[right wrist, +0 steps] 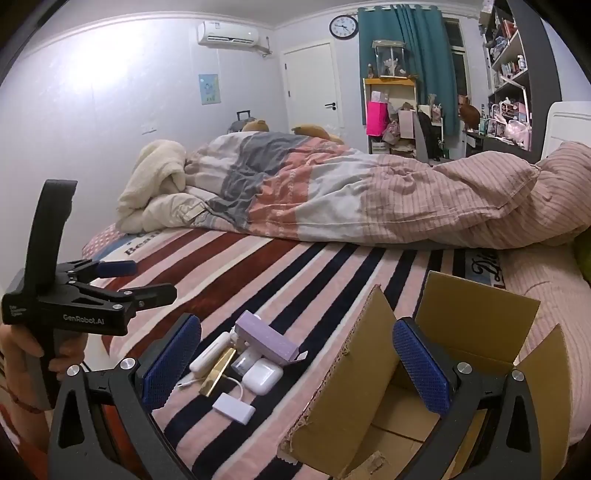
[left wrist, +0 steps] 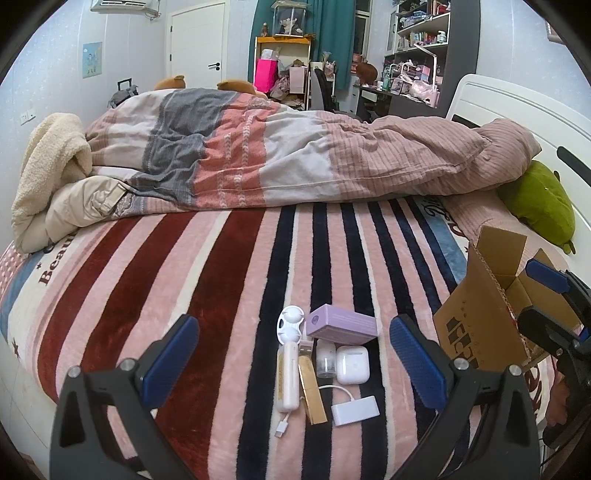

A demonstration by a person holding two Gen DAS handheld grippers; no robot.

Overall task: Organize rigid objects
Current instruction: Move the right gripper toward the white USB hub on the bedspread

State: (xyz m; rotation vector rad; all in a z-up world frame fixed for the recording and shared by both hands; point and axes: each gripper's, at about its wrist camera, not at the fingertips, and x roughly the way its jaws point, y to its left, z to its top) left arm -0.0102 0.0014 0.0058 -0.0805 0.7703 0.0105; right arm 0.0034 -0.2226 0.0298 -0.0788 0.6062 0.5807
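I've got both grippers wide open, empty — left gripper (left wrist: 293, 352) framing the clutter (left wrist: 325, 363), right gripper (right wrist: 295, 363) by the box (right wrist: 373, 373), ready for drops.

White lettering "GenRobot.AI" on the black body of the left gripper (right wrist: 127, 280), seen from the right wrist view; small print further left on it too small to read. Striped blanket (left wrist: 229, 280): dark letters "Beau..." at its left edge, cut off by the beige cover; dark script at far right starts "Di...", rest hidden. Cardboard box (left wrist: 476, 325): dark block characters on its side, illegible. Wall clock (right wrist: 343, 26): numerals too small to read.
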